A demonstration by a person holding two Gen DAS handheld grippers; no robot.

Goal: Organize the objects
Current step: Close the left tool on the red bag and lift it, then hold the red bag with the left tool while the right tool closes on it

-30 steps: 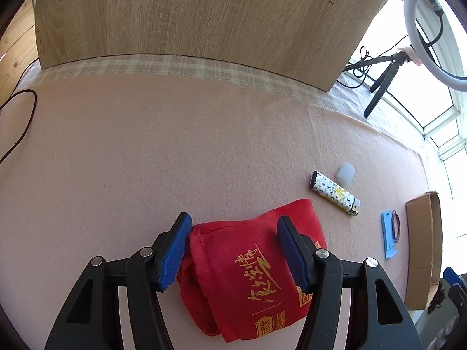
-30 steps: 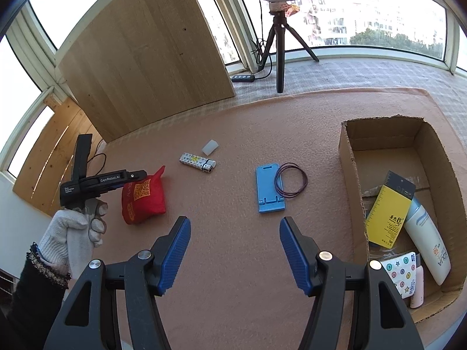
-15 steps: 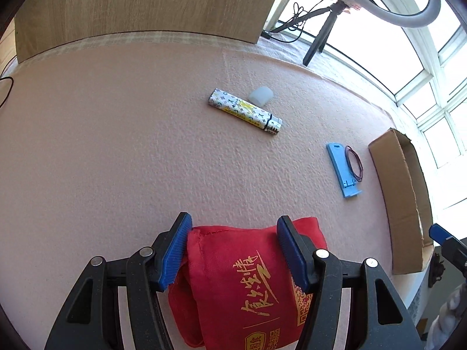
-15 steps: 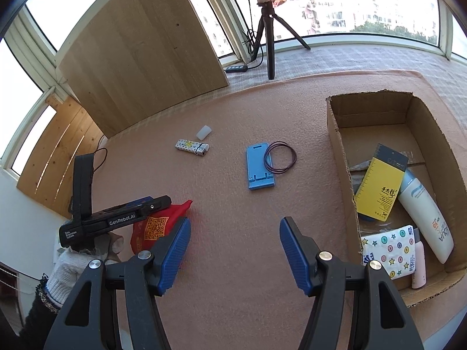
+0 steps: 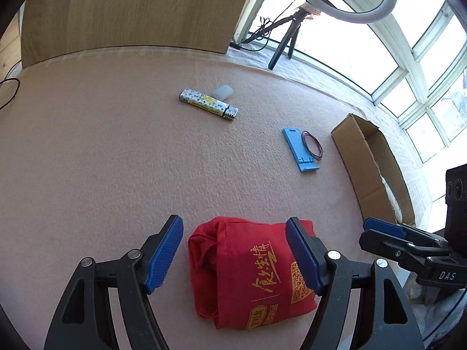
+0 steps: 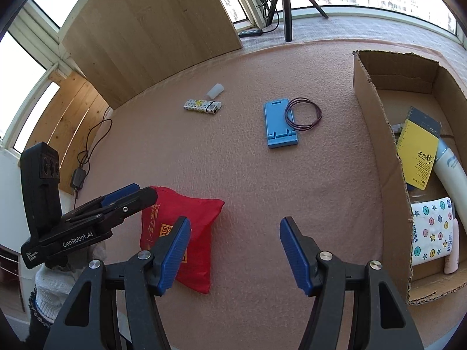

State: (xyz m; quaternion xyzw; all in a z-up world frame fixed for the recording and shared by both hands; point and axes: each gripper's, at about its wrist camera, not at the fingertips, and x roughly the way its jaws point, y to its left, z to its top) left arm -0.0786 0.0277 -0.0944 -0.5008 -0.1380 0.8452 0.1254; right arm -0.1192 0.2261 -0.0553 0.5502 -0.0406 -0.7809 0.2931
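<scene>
Left tongs (image 5: 233,255): jaws spread wide, gripping nothing; folded red cloth bag (image 5: 251,271) with gold print lies on the pink mat (image 5: 116,160) between the blue pads, the right pad at or over its edge, the left pad clear of it. Right tongs (image 6: 235,253): jaws spread wide, empty, bare mat between them; the same red bag sits under and beside the left pad. A white-gloved hand (image 6: 54,280) holds the left tongs, seen from the right wrist view. Ahead of both tongs, mid-mat: blue phone stand (image 6: 278,124), lying flat, with a dark wire ring (image 6: 303,113) overlapping its right edge. Further ahead and left: patterned lighter (image 6: 202,106), a small translucent white cap (image 6: 215,90) just beside it. Right of the right tongs: open cardboard box (image 6: 376,110) holding a yellow card pack (image 6: 418,151), a white bottle (image 6: 449,172) and a star-print tissue pack (image 6: 433,232). Farthest: wooden panel (image 5: 131,11), tripod (image 6: 287,3), windows.
</scene>
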